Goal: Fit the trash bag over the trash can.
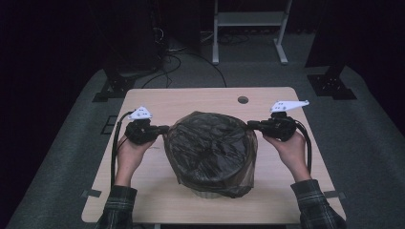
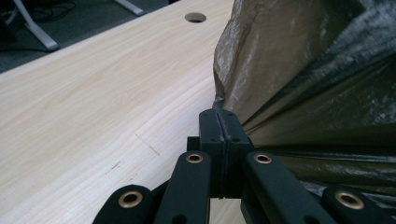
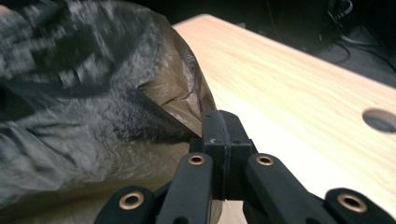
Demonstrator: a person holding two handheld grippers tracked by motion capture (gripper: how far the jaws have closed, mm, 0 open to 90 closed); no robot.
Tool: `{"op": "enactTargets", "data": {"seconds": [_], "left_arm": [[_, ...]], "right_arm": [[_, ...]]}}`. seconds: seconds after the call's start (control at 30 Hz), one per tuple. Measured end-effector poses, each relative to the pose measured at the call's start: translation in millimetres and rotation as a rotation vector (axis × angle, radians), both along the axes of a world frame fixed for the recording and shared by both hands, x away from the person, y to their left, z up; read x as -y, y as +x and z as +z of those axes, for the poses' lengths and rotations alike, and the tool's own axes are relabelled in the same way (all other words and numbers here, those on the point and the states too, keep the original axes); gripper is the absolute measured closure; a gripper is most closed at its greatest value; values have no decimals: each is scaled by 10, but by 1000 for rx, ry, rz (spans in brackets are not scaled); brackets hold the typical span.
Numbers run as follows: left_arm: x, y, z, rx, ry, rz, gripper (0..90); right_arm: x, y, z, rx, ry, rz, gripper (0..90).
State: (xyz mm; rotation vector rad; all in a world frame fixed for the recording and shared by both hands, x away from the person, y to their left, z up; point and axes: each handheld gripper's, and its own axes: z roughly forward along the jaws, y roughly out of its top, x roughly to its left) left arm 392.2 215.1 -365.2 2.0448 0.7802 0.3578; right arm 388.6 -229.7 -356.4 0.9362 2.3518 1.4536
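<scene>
We had the left claw (image 1: 165,129) and right claw (image 1: 250,125) each clamped on opposite edges of the thin, floppy, slippery bag (image 1: 210,150) draped mid-counter (image 1: 143,102); gripping bunched film seemed safest.

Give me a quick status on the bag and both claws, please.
Left claw shut on bag at its left edge. Right claw shut on its right edge. Bag stretched over a bin on the table. Nothing in the way.
</scene>
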Motion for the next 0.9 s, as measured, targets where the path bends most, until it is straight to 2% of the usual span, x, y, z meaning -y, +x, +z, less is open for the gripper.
{"op": "enactTargets", "data": {"seconds": [0.07, 0.1, 0.13, 0.17, 0.2, 0.27, 0.33, 0.37, 0.47, 0.53, 0.63, 0.7, 0.73, 0.77, 0.83, 0.9], "left_arm": [[24, 19, -83, -15, 11, -3, 899], [24, 19, -83, -15, 11, -3, 899], [36, 22, -129, -24, 16, -7, 899], [36, 22, -129, -24, 16, -7, 899], [45, 20, -152, -28, 20, -7, 899], [64, 15, -200, -39, 26, -12, 899], [83, 9, -246, -44, 50, -12, 899], [90, 9, -278, -51, 60, -15, 899], [96, 10, -346, -63, 88, -8, 899], [94, 12, -356, -64, 87, -8, 899], [82, 6, -356, -68, 62, -13, 898], [56, -12, -321, -56, 30, -21, 877], [56, -12, -321, -56, 30, -21, 827], [32, -31, -282, -36, 11, -15, 772], [-5, -56, -224, -15, 0, -19, 705], [-26, -73, -191, -5, -8, -14, 672]], "right_arm": [[6, 14, -104, -14, -9, -11, 900], [6, 14, -104, -14, -9, -11, 900], [7, 23, -200, -28, -12, -11, 900], [7, 23, -200, -28, -12, -11, 900], [0, 19, -290, -44, -19, -12, 900], [-10, 12, -337, -51, -24, -12, 900], [-34, -1, -437, -64, -45, -11, 900], [-62, -10, -541, -77, -75, -12, 900], [-88, -23, -661, -88, -113, -15, 900], [-93, -25, -689, -94, -116, -14, 900], [-90, -30, -718, -94, -117, -11, 900], [-63, -44, -671, -72, -98, -20, 788], [-63, -44, -671, -72, -98, -20, 788], [-30, -56, -609, -62, -74, -34, 710], [-1, -73, -542, -36, -78, -56, 619], [15, -81, -507, -30, -74, -64, 586]]}}
